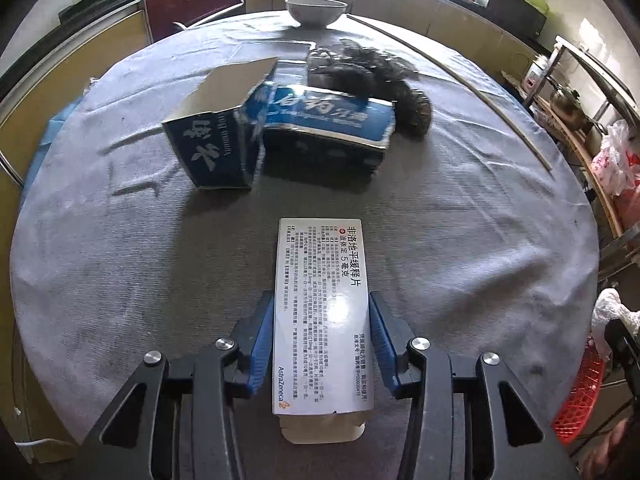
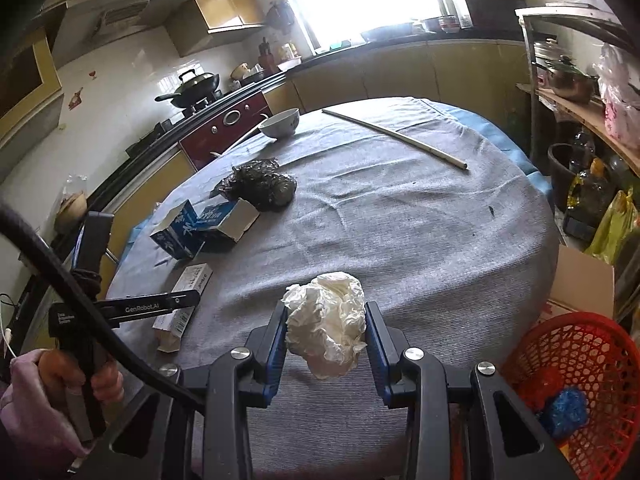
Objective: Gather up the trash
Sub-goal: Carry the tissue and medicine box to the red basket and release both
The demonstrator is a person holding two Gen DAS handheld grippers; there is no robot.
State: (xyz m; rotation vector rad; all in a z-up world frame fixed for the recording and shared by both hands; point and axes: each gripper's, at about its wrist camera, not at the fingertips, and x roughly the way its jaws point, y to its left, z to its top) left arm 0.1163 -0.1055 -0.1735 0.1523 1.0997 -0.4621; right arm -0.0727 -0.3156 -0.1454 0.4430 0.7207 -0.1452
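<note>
A long white medicine box (image 1: 320,280) lies on the grey-clothed round table (image 1: 480,240), and my left gripper (image 1: 321,300) is shut on it, a blue pad against each long side. From the right wrist view the same box (image 2: 172,328) sits at the table's left edge under the left gripper (image 2: 192,300). My right gripper (image 2: 326,310) is shut on a crumpled white tissue (image 2: 328,320), held above the table's near edge. Two torn blue cartons (image 1: 216,148) (image 1: 328,124) and a crumpled black bag (image 1: 372,76) lie farther back.
A red mesh basket (image 2: 572,368) with a blue item inside stands low at the right, beside the table. A white bowl (image 2: 280,122) and a long thin stick (image 2: 396,136) rest at the far side. Kitchen counters and a shelf rack ring the table.
</note>
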